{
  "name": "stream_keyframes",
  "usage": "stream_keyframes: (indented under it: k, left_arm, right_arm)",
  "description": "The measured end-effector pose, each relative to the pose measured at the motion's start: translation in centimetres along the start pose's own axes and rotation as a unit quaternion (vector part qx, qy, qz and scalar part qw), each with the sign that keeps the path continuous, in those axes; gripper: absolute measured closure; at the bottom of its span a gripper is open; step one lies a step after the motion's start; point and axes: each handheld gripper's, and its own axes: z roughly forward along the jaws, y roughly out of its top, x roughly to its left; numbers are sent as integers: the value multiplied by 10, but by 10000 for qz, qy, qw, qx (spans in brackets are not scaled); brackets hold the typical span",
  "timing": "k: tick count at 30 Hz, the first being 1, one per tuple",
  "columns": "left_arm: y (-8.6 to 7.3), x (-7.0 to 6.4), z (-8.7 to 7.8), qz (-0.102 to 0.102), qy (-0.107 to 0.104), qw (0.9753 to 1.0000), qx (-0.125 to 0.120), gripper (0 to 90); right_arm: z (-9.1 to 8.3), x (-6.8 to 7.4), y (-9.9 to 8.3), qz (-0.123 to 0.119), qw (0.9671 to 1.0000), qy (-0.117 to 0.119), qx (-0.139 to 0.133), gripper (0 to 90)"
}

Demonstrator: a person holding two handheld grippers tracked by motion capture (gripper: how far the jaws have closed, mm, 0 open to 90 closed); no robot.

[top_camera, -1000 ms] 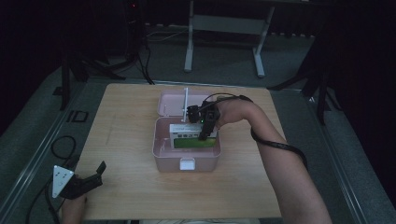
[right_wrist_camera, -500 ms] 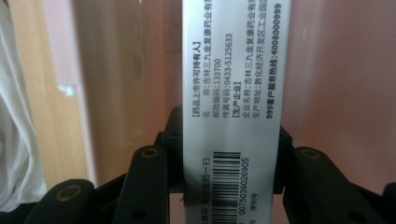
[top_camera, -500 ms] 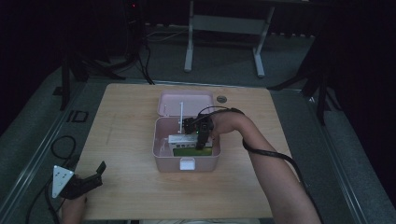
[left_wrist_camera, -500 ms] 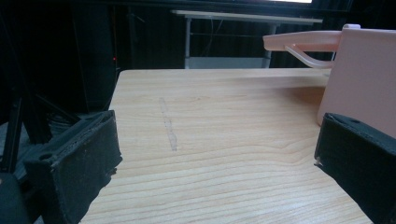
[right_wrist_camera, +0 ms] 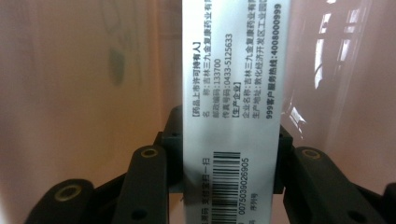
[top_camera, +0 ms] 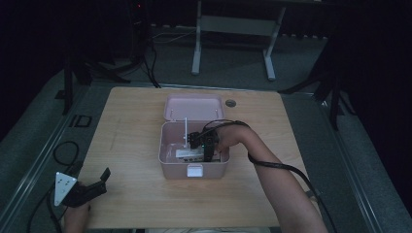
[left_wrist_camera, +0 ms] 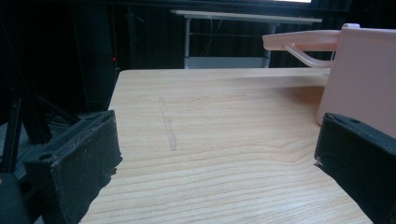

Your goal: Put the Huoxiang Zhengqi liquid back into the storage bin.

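Right tool [top_camera: 208,151] is reaching down into the pink bin [top_camera: 167,167] mid-desk, clamping a white medicine box [right_wrist_camera: 233,102] w/ barcode betw. its jaws. In the right gripper view the box is sitting edge-on betw. the jaws, long axis running straight out away from the tool toward the bin wall. Left tool [top_camera: 86,189] is resting released at near-left corner of the desk [top_camera: 131,126], jaws apart, well left of the bin.

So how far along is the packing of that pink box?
Done: the pink box stands open on the table. In hand: the right gripper is down inside it, shut on a white medicine carton. Left: letting go and closing the lid. The left gripper waits open.
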Motion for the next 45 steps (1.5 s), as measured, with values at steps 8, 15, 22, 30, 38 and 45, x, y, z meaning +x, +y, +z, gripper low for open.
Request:
stream_keyframes:
  k: [8, 15, 22, 30, 38, 45]
  left_arm:
    - [0, 0, 0, -4, -11, 10000, -3, 2]
    - [0, 0, 0, 2, 0, 10000, 9, 3]
    - [0, 0, 0, 3, 2, 10000, 18, 2]
    - [0, 0, 0, 5, 2, 10000, 14, 3]
    - [0, 0, 0, 1, 8, 10000, 16, 2]
    - [0, 0, 0, 0, 13, 10000, 19, 2]
  right_arm:
    - [6, -1, -2, 44, 10000, 71, 25, 609]
    - [5, -2, -7, 87, 9998, 154, 15, 550]
    - [-10, 1, -15, 76, 9998, 172, -8, 520]
    - [-35, 4, -26, 161, 9994, -26, -302, 443]
    - [-56, 4, -40, 288, 9978, -245, -543, 378]
    - [-76, 3, -54, 510, 9938, -360, -917, 328]
